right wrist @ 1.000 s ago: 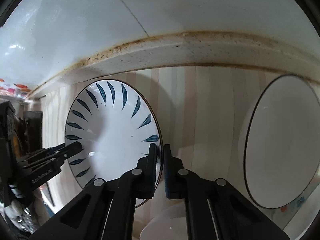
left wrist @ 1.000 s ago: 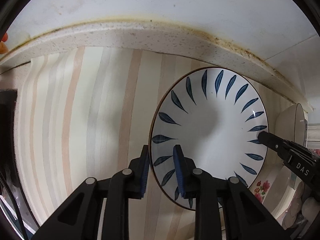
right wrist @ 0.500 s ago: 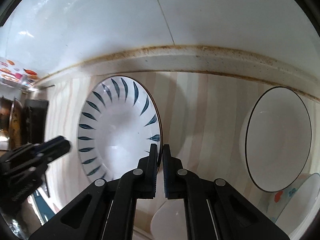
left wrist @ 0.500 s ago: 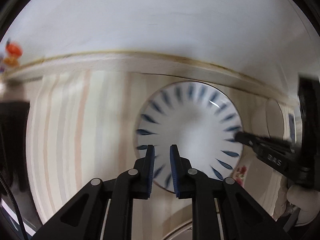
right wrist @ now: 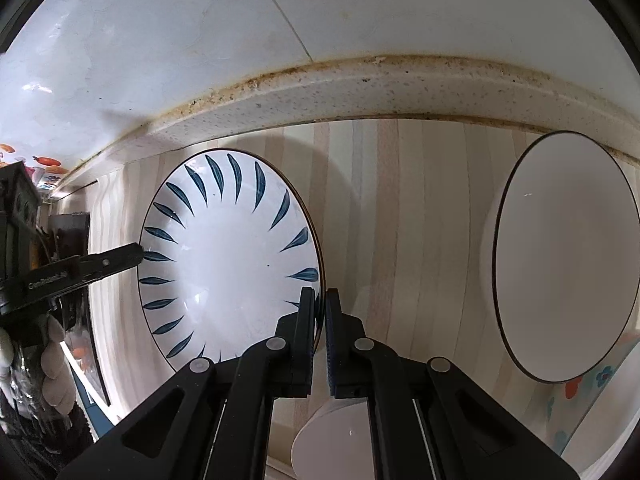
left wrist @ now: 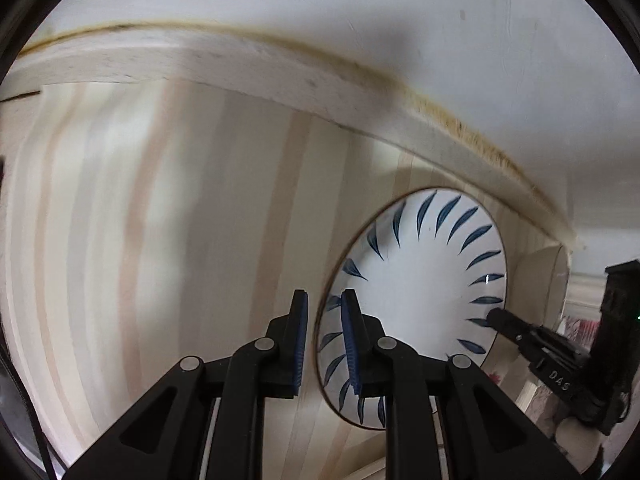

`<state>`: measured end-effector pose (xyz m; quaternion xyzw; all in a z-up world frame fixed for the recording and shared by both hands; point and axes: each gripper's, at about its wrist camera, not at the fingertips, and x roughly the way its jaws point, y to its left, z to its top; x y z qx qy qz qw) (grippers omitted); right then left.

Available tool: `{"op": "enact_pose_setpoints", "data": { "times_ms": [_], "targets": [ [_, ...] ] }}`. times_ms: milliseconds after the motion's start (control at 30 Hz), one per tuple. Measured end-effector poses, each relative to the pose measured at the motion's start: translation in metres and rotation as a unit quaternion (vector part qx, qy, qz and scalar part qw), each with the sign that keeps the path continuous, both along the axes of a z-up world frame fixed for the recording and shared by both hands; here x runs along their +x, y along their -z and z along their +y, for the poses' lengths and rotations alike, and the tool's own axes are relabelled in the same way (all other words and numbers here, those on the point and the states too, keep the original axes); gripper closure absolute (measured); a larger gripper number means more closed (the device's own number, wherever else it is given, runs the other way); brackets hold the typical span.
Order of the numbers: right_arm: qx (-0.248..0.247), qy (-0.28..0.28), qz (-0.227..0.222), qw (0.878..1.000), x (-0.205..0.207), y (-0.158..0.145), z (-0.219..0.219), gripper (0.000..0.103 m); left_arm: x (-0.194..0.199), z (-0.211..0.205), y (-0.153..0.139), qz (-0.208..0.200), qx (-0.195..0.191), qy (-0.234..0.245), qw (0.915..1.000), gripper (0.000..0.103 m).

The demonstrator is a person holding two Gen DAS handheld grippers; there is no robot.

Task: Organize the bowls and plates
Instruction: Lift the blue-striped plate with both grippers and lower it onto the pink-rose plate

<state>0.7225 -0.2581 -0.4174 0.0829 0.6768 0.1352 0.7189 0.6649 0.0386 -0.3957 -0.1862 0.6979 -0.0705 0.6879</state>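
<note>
on the striped table (right wrist: pixel 400 208), near the far wall: blue-leaf bowl (right wrist: pixel 224 256), rim pinched on the right by right gripper (right wrist: pixel 319 336) jaws, on the left between narrowly parted left gripper (left wrist: pixel 323 340) jaws; white plate (right wrist: pixel 560 256) further right.

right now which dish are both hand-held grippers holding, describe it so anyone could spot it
On the striped counter below the speckled backsplash ledge, look left of the plain white black-rimmed plate. The held dish is the blue-leaf bowl, the only one with dark blue leaf strokes ringing its inside.
</note>
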Motion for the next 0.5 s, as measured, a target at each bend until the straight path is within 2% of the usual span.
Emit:
{"op": "enact_pose_setpoints", "data": {
  "times_ms": [133,333,500],
  "targets": [
    [-0.003,-0.001,0.006,1.000,0.004,0.004,0.003,0.097,-0.005,-0.009,-0.005,-0.023,0.034,0.026,0.9988,0.088],
    [0.000,0.007,0.007,1.000,0.004,0.006,-0.001,0.097,-0.016,-0.020,-0.011,-0.034,0.037,0.033,0.9982,0.088],
    [0.006,0.013,0.004,1.000,-0.002,-0.002,-0.004,0.096,-0.028,-0.013,-0.034,-0.049,0.030,0.027,0.9980,0.088]
  ]
}}
